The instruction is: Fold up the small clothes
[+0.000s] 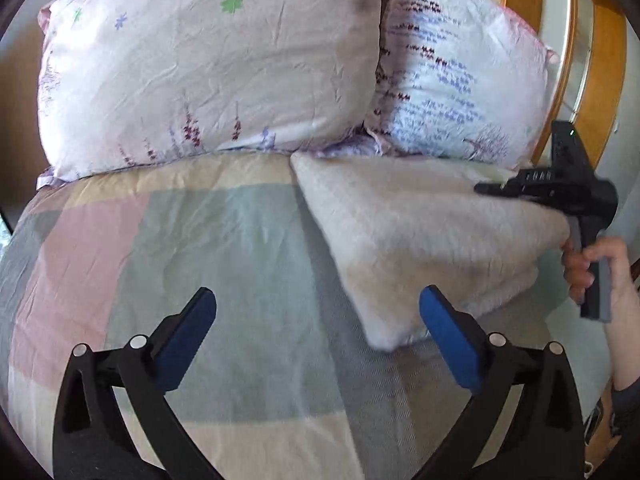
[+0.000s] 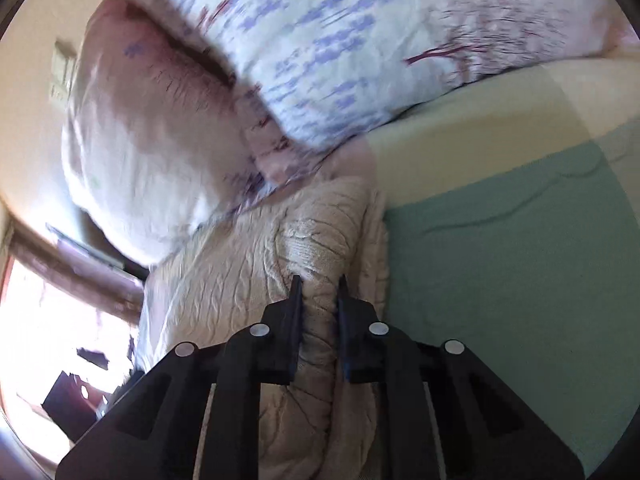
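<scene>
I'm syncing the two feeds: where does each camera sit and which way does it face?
Left wrist: behind the open left tool, facing the pillows across the bedspread; right hand and right tool show.
Right wrist: behind the right tool, shut on the cream garment, view rolled sideways.
Shared: garment, pillows, bedspread.

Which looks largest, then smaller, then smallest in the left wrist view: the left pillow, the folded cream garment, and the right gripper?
1. The left pillow looks largest.
2. The folded cream garment comes next; it lies nearer the camera, so the gap is unsure.
3. The right gripper, at the garment's right edge, looks smallest by far.
</scene>
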Action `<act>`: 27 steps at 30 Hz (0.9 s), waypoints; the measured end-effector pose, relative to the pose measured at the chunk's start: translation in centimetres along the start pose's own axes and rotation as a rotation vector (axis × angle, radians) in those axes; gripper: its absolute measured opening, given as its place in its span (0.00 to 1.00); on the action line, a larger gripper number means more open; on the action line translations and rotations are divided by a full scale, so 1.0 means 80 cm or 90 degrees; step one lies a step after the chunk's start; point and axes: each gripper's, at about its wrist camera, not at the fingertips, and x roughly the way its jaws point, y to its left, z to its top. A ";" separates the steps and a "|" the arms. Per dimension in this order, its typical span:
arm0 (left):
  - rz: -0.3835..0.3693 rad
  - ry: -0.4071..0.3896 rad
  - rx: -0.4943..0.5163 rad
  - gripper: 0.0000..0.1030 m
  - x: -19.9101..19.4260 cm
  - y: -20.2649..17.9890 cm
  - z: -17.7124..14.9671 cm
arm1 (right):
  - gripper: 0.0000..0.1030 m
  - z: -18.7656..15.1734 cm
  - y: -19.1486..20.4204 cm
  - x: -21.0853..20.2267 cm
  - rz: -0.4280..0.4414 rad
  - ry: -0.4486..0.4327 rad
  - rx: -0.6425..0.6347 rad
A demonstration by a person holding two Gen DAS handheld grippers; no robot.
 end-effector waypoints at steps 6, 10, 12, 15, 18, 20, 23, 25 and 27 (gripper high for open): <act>0.012 0.026 -0.005 0.98 0.008 -0.007 -0.019 | 0.13 -0.010 -0.011 -0.017 -0.088 -0.030 0.058; 0.041 0.046 -0.010 0.98 0.010 -0.008 -0.028 | 0.27 -0.014 0.018 -0.038 -0.149 -0.056 0.020; 0.049 0.042 0.003 0.98 0.005 -0.009 -0.033 | 0.44 -0.026 0.017 -0.082 -0.100 -0.106 0.003; 0.048 0.034 0.019 0.98 0.000 -0.011 -0.038 | 0.46 -0.046 0.042 -0.118 0.021 -0.131 -0.048; 0.033 0.035 0.026 0.98 0.001 -0.017 -0.039 | 0.49 -0.065 0.059 -0.109 0.125 -0.063 -0.083; 0.027 0.038 0.021 0.98 0.002 -0.019 -0.041 | 0.70 -0.077 0.049 -0.079 0.114 0.006 -0.062; 0.020 0.039 0.014 0.98 0.001 -0.024 -0.045 | 0.71 -0.106 0.031 -0.037 0.017 0.030 -0.102; 0.013 0.033 0.009 0.98 -0.002 -0.025 -0.047 | 0.71 -0.116 0.044 -0.057 -0.012 0.010 -0.134; 0.009 0.026 -0.007 0.98 -0.004 -0.024 -0.046 | 0.78 -0.122 0.048 -0.085 0.004 -0.037 -0.131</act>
